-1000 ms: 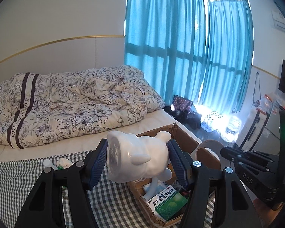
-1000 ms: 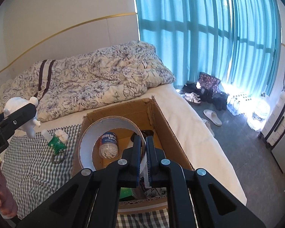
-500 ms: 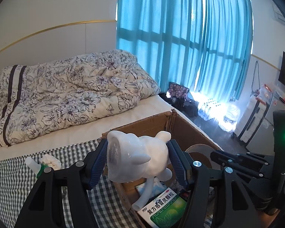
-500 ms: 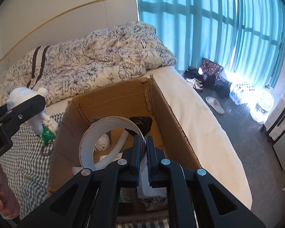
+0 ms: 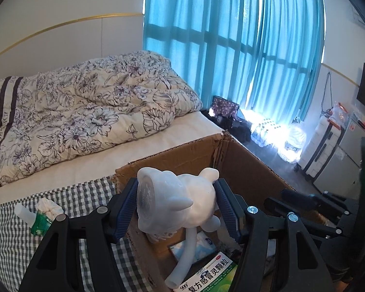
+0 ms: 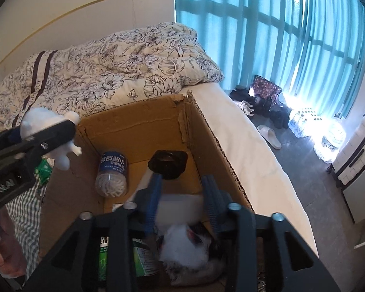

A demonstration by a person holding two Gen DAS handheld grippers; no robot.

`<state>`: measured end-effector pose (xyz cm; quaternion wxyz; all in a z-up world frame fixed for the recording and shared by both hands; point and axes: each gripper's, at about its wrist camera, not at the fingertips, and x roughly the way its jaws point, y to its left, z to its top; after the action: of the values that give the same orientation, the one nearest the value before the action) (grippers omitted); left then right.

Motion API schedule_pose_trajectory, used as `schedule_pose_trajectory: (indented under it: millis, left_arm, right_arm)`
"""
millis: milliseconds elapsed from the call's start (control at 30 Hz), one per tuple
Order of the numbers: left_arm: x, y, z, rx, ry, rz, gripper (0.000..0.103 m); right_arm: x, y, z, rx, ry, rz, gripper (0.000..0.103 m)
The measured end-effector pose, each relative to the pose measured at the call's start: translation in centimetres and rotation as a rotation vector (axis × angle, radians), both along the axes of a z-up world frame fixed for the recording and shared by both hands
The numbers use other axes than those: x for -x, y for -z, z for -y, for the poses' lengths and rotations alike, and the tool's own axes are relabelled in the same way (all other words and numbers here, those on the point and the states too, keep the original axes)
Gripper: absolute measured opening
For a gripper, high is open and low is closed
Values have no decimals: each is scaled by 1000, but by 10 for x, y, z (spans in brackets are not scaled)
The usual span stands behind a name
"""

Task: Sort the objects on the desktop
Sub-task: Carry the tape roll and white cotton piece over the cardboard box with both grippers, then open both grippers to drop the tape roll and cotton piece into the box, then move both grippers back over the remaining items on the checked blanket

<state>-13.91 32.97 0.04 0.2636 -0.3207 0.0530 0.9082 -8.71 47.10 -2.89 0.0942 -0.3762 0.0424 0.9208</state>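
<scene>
The right tool [image 6: 182,196] now stands with its blue pads apart over the open cardboard box [image 6: 206,131], holding nothing; half a second ago those pads were pressed together on the rim of a tape roll, which no longer shows between them. The left tool [image 5: 176,209] has not changed its hold: its pads stay clamped on either side of a white animal figurine [image 5: 172,206], carried above the near left corner of the box, with the figurine's long white tail [image 5: 187,250] hanging down toward the contents. Since the earlier frame the left tool has come further over the box edge.

Inside the box lie a small bottle with a blue label [image 6: 112,173], a black square-based part [image 6: 168,161], a green medicine box [image 5: 210,277] and a white crumpled bundle [image 6: 185,248] directly under the right tool. The tall box walls stand between the tools and the bed.

To the left of the box, on the checked cloth [image 5: 9,243], a small green bottle [image 5: 37,221] and a crumpled tissue [image 5: 48,206] lie touching. Behind them is a flowered duvet [image 5: 85,112], and teal curtains [image 5: 231,48] cover the window. A hand [image 6: 4,250] shows at the lower left edge of the right view.
</scene>
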Motion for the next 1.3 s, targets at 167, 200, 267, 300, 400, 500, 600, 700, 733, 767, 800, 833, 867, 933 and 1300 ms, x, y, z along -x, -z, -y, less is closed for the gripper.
schedule_pose_trajectory:
  millis: [167,200,267,300,400,500,600,700,733,767,800,833,867,933,1300]
  left_arm:
    - [6,8,-9,17,17,24,65]
    - [6,10,-11,24,24,32,65]
    - [7,12,-14,29,33,45,65]
    - [7,12,-16,31,37,52,66]
    - [7,12,-21,35,53,70,73]
    - [3,9,-25,44,57,55,86]
    - [-4,0,-22,38,58,32,86]
    - [-9,-9,-16,34,46,15,86]
    - [-11,-12,-14,30,42,11,86]
    - [-13,-16,-11,26,39,6,86]
    - [-15,-19,-7,22,35,1,86]
    - [-17,-23,-4,19,33,-5,86]
    - [-20,-27,-1,17,30,-11,86]
    - [-24,-34,5,14,26,-21,86]
    - [-56,-70,45,-12,-13,-83,87]
  right_arm:
    - [-4,-6,-5,0,22,-23,37]
    - [-4,-8,-6,0,26,-26,37]
    - [-7,-11,-6,-10,30,-32,37]
    - [-7,-13,-5,-16,30,-34,37]
    - [-12,-17,-5,-22,34,-45,38]
    - [-15,-22,-8,-18,46,-51,38]
    - [-19,-27,-7,-15,48,-61,38]
    - [-24,-33,-4,-17,49,-71,38]
    - [-25,-35,-3,-19,50,-73,38]
    - [-27,-37,-1,-19,49,-76,39]
    - [-29,-40,1,-18,47,-80,38]
    - [-31,-41,3,-15,45,-84,39]
    - [-33,-44,5,-11,43,-89,39]
    - [-39,-50,9,-8,40,-99,39]
    - [-64,-85,39,-14,9,-163,55]
